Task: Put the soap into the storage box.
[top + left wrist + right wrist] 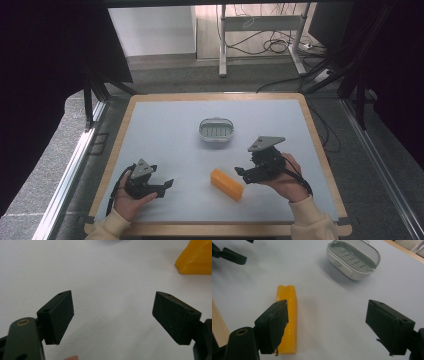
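Note:
An orange bar of soap (227, 184) lies flat on the white table top, between my two hands; it shows lengthwise in the right gripper view (287, 317) and as a corner in the left gripper view (196, 258). A white oval soap dish (216, 129) with a ridged grey inside (353, 259) stands at the table's middle. My right gripper (240, 172) hovers just right of the bar, open and empty, its left pad (274, 326) in front of the bar. My left gripper (168, 186) rests low at the front left, open, nothing between its pads (58, 316).
The table (150, 150) has a wooden rim (320, 150). Dark curtains hang at both sides. Beyond the far edge are a metal desk frame (260, 30) and floor cables (272, 46).

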### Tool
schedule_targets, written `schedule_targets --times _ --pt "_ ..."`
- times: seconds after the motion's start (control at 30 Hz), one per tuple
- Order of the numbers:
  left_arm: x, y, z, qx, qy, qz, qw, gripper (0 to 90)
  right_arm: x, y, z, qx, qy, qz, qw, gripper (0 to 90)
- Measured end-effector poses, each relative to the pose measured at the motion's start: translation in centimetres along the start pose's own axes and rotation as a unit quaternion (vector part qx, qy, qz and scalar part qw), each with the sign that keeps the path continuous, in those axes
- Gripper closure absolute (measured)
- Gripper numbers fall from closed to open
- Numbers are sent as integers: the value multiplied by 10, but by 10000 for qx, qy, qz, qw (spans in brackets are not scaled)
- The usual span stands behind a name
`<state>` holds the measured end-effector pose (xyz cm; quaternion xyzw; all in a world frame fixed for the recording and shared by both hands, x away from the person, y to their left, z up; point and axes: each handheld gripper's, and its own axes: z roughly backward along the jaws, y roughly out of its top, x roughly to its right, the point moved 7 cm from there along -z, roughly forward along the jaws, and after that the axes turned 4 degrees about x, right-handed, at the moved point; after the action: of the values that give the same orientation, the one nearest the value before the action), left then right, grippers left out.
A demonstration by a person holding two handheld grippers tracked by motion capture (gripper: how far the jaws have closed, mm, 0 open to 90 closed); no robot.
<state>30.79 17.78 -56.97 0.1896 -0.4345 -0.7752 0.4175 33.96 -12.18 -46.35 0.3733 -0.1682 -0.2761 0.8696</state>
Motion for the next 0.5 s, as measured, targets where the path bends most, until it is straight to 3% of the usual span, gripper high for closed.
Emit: schedule_targets --times 0.23,0.5 --pt "0 0 1 40 16 -53 10000 181 -16 4 -13 -154 213 -1 9997 189" --pt "0 -1 0 -17 72 -60 10000 181 -37 -4 -37 -610 492 103 9969 214"
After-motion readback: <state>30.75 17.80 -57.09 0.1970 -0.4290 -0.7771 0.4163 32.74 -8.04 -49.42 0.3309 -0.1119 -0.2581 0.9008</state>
